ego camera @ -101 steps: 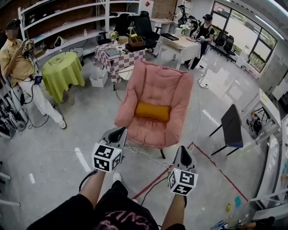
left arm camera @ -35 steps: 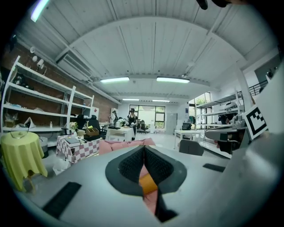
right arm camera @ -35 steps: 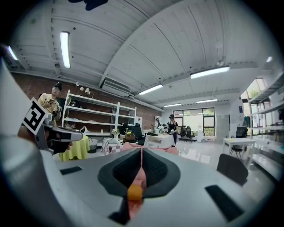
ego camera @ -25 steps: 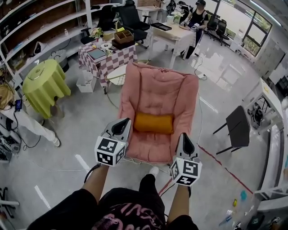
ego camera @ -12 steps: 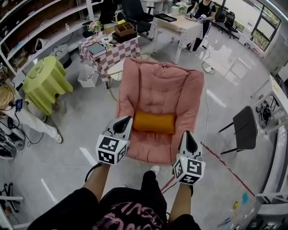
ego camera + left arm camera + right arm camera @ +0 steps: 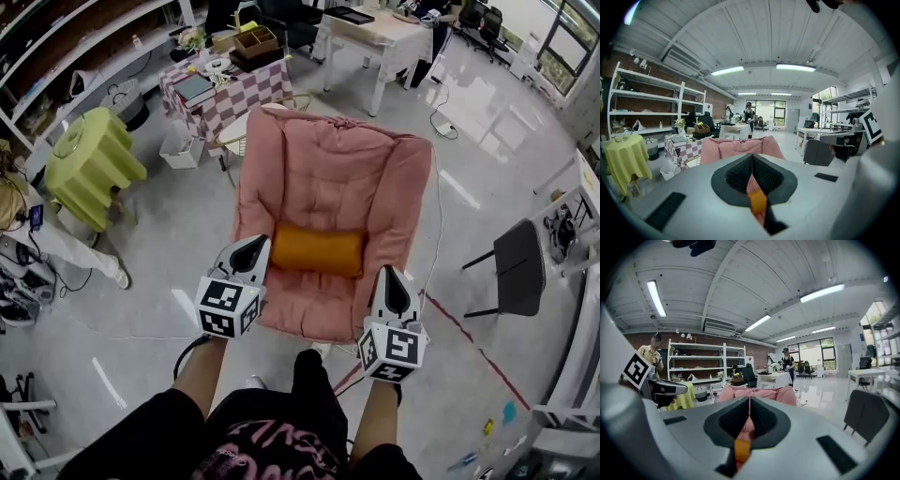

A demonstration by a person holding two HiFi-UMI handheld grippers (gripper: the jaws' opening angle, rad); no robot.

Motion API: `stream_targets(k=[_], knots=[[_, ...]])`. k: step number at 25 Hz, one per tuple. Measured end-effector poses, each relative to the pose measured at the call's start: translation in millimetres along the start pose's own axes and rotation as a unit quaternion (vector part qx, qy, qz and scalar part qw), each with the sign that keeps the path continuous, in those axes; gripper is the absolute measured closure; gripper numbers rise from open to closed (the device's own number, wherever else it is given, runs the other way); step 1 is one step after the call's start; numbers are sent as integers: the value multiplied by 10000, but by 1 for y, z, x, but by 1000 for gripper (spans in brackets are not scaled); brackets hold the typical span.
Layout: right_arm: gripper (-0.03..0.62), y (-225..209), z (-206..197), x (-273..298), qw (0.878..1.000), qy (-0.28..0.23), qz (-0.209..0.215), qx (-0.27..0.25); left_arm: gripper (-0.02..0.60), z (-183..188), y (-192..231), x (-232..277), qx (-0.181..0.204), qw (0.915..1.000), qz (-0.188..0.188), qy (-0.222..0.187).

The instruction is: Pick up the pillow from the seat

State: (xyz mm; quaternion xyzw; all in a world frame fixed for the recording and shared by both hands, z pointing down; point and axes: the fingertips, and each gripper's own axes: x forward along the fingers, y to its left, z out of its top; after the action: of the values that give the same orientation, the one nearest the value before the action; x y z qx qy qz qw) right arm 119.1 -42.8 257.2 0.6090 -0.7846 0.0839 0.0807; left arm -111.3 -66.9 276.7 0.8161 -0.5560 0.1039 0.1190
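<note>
We hold the left tongs (image 6: 254, 247) and the right tongs (image 6: 390, 276) clenched and empty at the front of the pink chair (image 6: 333, 173). The orange pillow (image 6: 317, 250) lies across it, just ahead.

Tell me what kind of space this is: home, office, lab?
Most likely a lab or workshop with staged furniture, not a home: open storage shelving along a wall, a white work table, and a pink armchair holding an orange pillow in the middle of a bare polished floor.
</note>
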Motion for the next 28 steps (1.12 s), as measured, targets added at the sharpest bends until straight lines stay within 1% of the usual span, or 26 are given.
stream_targets(k=[3,11,14,18,28], knots=[[572,-15,5,13,9999,-34,97,77,571,3,-5,18,24,10000,48,52],[572,-46,14,50,9993,63,363,30,572,21,-17,57,123,9996,222,121],[572,-56,21,59,9988,-38,450,204,572,28,-19,67,181,9993,296,125],[572,-72,29,71,9987,-93,472,163,571,32,-24,80,203,9990,368,157],[572,-80,27,95,9973,-26,695,228,571,35,-24,95,250,9980,526,259]])
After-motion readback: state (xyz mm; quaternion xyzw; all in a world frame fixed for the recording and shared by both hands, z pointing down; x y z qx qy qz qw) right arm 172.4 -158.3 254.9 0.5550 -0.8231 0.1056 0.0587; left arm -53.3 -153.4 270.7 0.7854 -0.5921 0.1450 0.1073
